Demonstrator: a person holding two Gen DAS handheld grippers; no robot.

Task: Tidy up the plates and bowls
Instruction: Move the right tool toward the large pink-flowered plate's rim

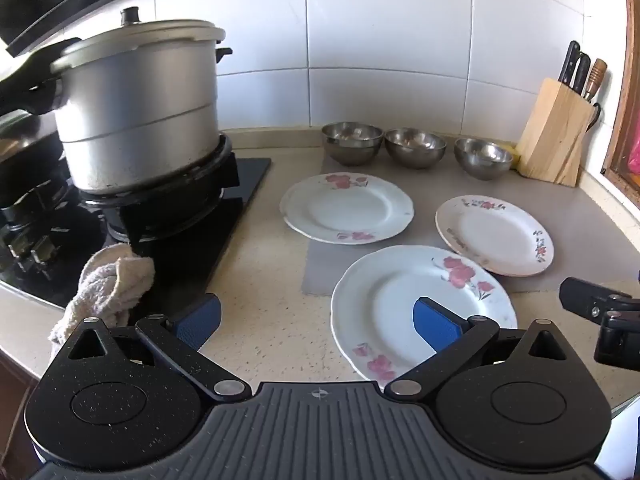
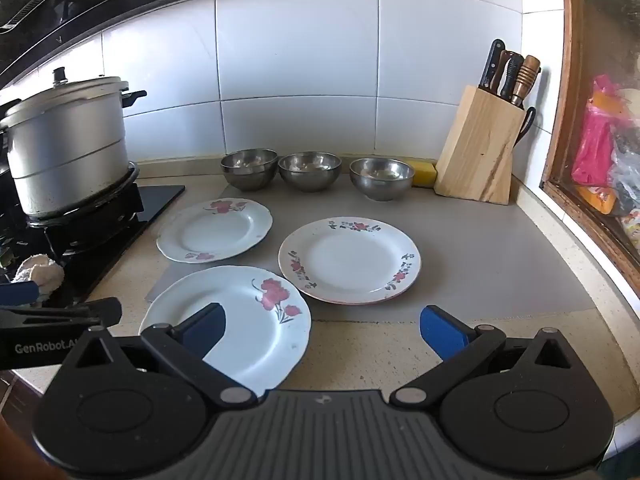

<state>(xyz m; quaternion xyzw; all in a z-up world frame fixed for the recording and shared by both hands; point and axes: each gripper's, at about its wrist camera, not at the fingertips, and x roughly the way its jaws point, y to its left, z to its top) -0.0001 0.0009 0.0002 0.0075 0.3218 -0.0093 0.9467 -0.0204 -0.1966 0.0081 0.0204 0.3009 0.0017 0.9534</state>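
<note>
Both grippers, left gripper (image 1: 316, 322) and right gripper (image 2: 322, 330), are wide and hold nothing. Nothing is stacked yet; the nearest plate (image 1: 384, 300) just ahead probably needs grabbing by its rim.

The right gripper's (image 2: 322, 330) left finger (image 2: 206, 330) is covering part of the nearest plate (image 2: 256, 320), whose near rim is disappearing behind the gripper body. The yellow sponge (image 2: 424, 173) is peeking out, half hidden between the rightmost bowl (image 2: 381, 178) and the knife block (image 2: 478, 148). The frame edge is cutting off the pressure cooker (image 2: 64, 152).
</note>
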